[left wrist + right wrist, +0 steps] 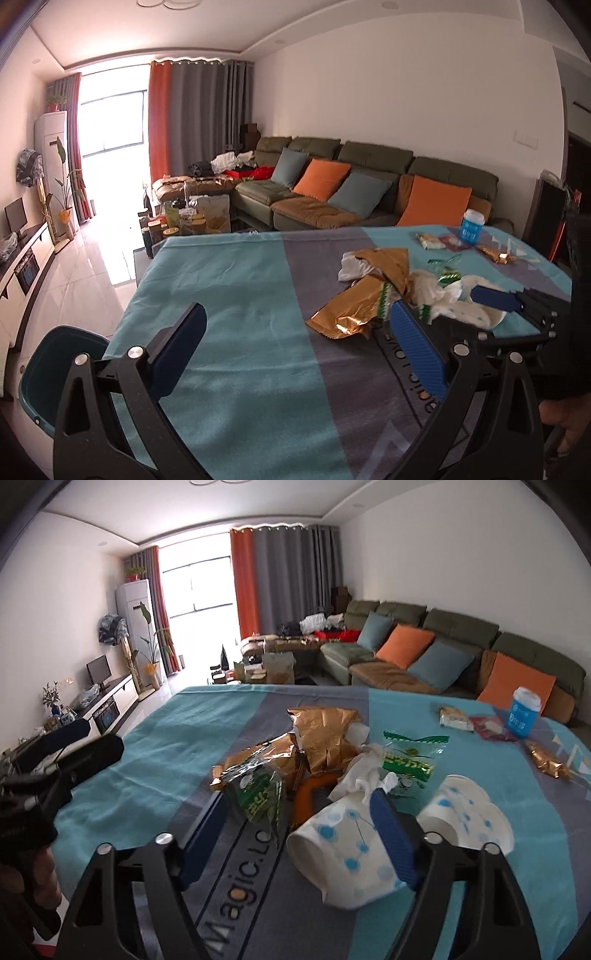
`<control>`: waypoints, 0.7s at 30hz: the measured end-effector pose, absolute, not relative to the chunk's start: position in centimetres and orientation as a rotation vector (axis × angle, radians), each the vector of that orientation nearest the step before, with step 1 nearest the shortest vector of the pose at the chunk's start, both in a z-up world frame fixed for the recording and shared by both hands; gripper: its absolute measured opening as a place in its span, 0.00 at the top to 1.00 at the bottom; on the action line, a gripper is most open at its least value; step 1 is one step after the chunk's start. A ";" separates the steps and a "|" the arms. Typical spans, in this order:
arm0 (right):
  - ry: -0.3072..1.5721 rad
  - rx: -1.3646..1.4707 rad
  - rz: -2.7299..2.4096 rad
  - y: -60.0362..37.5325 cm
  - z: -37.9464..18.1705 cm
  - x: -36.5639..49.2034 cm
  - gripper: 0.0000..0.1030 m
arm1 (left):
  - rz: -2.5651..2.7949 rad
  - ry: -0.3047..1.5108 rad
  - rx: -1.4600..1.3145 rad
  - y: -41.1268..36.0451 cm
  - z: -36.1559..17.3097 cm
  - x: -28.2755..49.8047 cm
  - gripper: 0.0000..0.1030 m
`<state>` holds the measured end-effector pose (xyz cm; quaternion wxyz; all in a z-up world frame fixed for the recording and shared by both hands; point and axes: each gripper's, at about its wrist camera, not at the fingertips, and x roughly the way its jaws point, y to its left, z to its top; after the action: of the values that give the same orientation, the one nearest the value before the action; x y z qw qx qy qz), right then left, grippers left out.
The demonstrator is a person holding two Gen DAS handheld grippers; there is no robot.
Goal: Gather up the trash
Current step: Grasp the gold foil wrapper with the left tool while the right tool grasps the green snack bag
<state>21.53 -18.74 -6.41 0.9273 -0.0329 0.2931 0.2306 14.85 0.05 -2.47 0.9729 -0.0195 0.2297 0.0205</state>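
Trash lies heaped mid-bench: gold wrappers (325, 734), green packets (410, 760), tissue (365, 771), 2 paper cups (343, 853). Right claw (299, 830) tilts down, spread around 1 cup, pads not pressing. Left claw (295, 343) spread over bare teal-grey cloth (229, 295). Green sofa (461, 646) and curtains (288, 579) behind.

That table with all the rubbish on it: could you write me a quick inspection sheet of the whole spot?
Surface: table under a teal and grey cloth.
Job's things: gold wrappers, green packets, tissue, two tipped paper cups; teal bin beside the table.
Clutter: blue cup upright at the far edge.
Grippers: left gripper open, nothing between; right gripper, jaws apart around one cup.
Cables: nothing seen.
Surroundings: sofa, curtains, window.
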 end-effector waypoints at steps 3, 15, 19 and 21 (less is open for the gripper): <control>0.630 -0.057 0.476 -18.5 -6.6 22.8 0.41 | 0.032 0.487 -0.022 0.1 -3.1 16.1 0.05; 0.746 -0.034 0.563 -16.9 -7.3 24.9 0.84 | -0.003 0.575 -0.058 0.7 -5.5 19.7 0.05; 0.763 -0.001 0.594 -16.8 -7.3 24.9 0.91 | -0.014 0.584 -0.049 0.5 -5.8 20.2 0.05; 0.760 0.010 0.599 -17.0 -7.2 25.1 0.93 | -0.021 0.591 -0.042 0.1 -5.9 20.4 0.05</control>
<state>25.06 -17.05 -7.15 0.8851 0.0046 0.3654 0.2881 20.44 0.13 -5.88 0.9564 -0.0206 0.2911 -0.0105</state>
